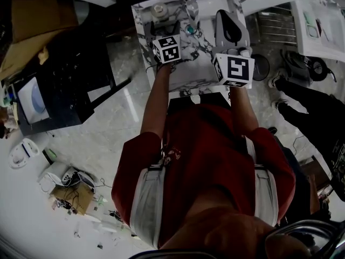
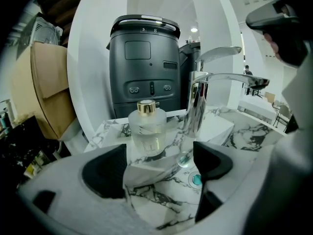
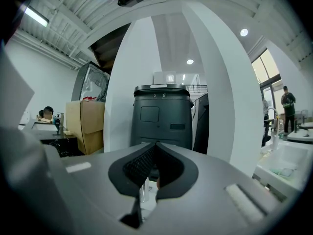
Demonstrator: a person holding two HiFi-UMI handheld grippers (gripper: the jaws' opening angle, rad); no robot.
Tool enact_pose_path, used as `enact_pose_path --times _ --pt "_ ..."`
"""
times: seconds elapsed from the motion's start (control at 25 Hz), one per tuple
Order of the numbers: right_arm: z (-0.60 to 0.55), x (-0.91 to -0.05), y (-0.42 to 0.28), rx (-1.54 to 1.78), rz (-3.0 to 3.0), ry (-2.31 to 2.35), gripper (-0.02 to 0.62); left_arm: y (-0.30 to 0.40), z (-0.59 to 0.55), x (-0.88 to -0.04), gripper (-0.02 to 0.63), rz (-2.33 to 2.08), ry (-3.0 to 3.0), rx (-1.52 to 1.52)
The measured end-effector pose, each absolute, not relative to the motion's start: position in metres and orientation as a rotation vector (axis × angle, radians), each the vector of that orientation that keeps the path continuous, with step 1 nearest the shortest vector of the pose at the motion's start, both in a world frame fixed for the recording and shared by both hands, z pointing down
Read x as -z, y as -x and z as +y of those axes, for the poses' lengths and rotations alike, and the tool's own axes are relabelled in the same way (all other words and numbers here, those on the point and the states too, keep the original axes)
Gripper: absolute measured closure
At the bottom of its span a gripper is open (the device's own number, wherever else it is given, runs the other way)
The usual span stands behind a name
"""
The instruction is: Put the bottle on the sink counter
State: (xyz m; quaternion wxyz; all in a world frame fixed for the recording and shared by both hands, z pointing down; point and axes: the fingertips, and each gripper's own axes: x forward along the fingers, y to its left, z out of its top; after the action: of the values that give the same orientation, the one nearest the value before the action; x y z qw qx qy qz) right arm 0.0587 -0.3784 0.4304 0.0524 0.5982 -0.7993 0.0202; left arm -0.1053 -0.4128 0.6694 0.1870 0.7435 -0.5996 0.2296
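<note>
A clear glass bottle (image 2: pixel 146 129) with a gold cap stands upright on the white marble sink counter (image 2: pixel 110 129), left of the chrome tap (image 2: pixel 203 89). In the head view the bottle (image 1: pixel 159 9) is at the counter's far left corner. My left gripper (image 2: pixel 159 163) is open just short of the bottle, over the basin, with nothing between its jaws. My right gripper (image 3: pixel 155 148) is shut on nothing and is held above the counter's right side, its marker cube (image 1: pixel 234 69) near the front edge.
A teal drain (image 2: pixel 196 179) lies in the marble basin below the tap. A tall dark grey appliance (image 2: pixel 144 65) stands behind the counter. A grey machine (image 1: pixel 230 28) sits at the counter's right. A black stand (image 1: pixel 70 85) and floor clutter lie to the left.
</note>
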Motion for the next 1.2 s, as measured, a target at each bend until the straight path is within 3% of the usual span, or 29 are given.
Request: enact_pose_path --times 0.72,1.2 --pt "-0.349 -0.415 -0.055 -0.031 -2.491 -1.801 0.595 0.083 -0.345 -0.596 0.192 -1.735 -2.31 -0.728" --pt "-0.34 -0.402 -0.052 0.027 -2.514 -1.765 0.595 0.066 -0.32 -0.517 0.201 -1.753 -2.436 -0.531"
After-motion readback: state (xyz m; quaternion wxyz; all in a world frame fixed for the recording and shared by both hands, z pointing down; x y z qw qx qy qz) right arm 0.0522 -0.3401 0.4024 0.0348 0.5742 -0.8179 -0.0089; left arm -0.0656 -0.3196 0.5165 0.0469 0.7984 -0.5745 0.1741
